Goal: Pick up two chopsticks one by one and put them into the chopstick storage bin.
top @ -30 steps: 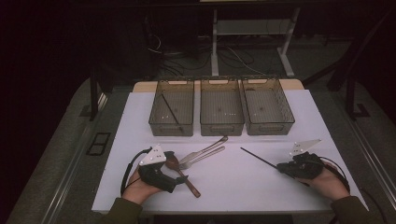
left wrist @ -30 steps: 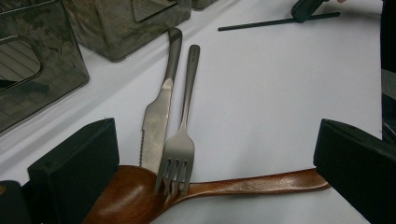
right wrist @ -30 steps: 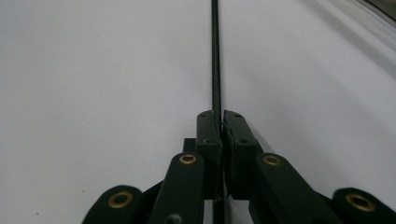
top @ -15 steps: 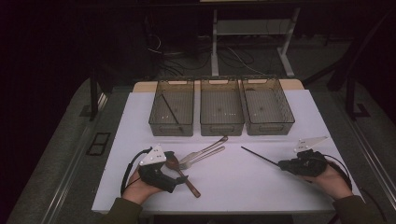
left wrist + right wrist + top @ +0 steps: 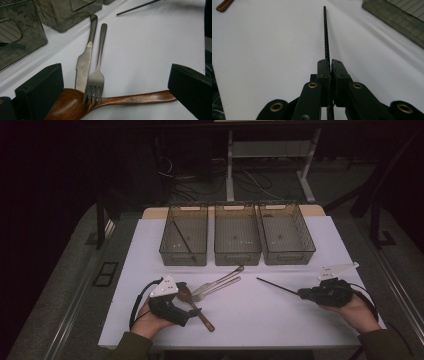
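Note:
My right gripper is shut on one end of a thin black stick, which points left and away, low over the white tabletop. My left gripper stands open, its jaws wide on either side of a wooden spoon without touching it. A fork rests its tines on the spoon's neck. Beside the fork lies a knife. In the high view the fork and knife run toward the bins.
Three clear mesh-bottomed bins stand in a row at the back: left bin, middle bin, right bin. The left one holds another black stick. The table's front edge is close behind both hands.
The right gripper has tilted a little, its grey plate shifting right and up, while the stick's far tip stays about where it was. The left gripper and cutlery have not moved.

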Available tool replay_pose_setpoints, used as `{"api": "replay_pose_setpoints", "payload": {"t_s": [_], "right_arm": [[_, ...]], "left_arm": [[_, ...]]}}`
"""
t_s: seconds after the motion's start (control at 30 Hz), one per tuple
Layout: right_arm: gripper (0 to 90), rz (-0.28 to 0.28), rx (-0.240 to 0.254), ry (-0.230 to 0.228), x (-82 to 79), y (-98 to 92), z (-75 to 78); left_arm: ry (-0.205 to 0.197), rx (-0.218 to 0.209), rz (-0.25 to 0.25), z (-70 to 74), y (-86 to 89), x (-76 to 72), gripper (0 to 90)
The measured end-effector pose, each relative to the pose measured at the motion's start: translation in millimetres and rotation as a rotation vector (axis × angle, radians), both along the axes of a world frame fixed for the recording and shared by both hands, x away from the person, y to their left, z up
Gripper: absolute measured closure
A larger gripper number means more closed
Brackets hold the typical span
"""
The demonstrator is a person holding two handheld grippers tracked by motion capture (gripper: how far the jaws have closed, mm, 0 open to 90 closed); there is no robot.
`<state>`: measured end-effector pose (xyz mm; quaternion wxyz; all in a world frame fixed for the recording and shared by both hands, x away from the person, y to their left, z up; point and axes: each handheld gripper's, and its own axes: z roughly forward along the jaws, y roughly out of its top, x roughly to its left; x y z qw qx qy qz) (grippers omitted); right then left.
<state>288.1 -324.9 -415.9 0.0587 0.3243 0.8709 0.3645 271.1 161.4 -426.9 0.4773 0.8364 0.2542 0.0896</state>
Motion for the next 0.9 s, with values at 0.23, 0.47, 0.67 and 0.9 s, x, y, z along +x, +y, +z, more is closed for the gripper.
{"api": "replay_pose_setpoints", "payload": {"t_s": [0.23, 0.47, 0.67, 0.9], "right_arm": [[84.8, 0.009, 0.046, -0.02, 2.0, 1.2, 10.2], [84.8, 0.02, 0.074, -0.025, 9.8, 7.0, 18.7], [84.8, 0.037, 0.096, -0.046, 16.3, 16.0, 30.0], [84.8, 0.057, 0.113, -0.062, 28.8, 30.5, 39.1]], "left_arm": [[0.001, -0.001, 0.001, -0.2, -0.6, -0.1, 0.0], [0.002, 0.001, 0.003, -0.5, -0.4, 0.5, 0.0], [0.002, -0.002, 0.004, -0.3, -1.0, -0.1, 0.0], [-0.001, 0.002, 0.002, 0.0, -0.4, 0.2, 0.0]]}}
